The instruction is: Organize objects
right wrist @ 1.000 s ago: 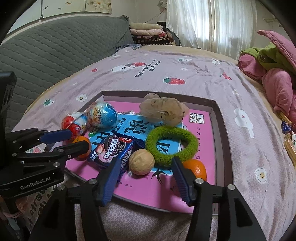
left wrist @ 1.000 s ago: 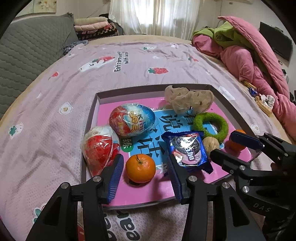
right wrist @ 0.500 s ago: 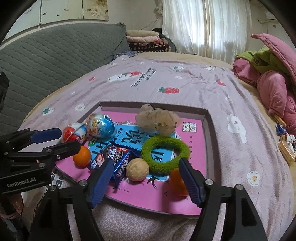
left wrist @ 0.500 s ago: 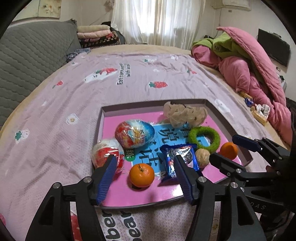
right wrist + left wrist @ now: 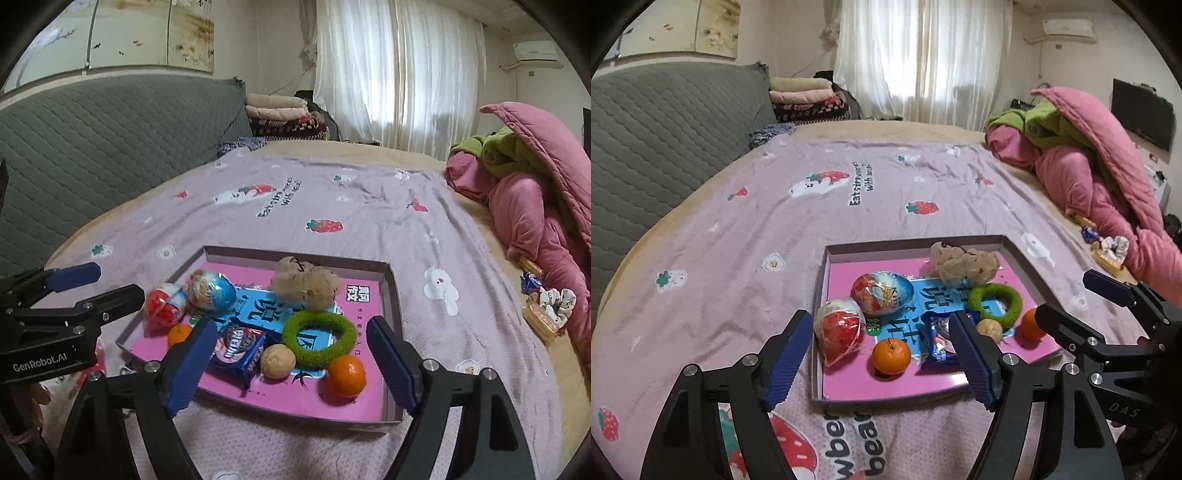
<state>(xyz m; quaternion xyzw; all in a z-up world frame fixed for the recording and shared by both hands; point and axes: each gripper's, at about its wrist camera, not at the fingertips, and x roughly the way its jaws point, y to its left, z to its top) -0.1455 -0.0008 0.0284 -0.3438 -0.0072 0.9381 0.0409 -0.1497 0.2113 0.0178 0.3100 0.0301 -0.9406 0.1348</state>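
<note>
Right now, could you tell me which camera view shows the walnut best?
The right wrist view: the walnut lies whole and unobstructed beside the green ring. In the left wrist view, the walnut is smaller and partly hidden behind a finger of the left gripper.

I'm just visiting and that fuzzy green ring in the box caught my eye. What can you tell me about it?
The green ring is a closed loop with a fuzzy, plush-looking surface, lying flat in the shallow box on its pink and blue printed sheet, which shows through its hole. A walnut sits against its near edge, an orange close by, and a beige scrunchie just behind. Nothing grips it.
</note>
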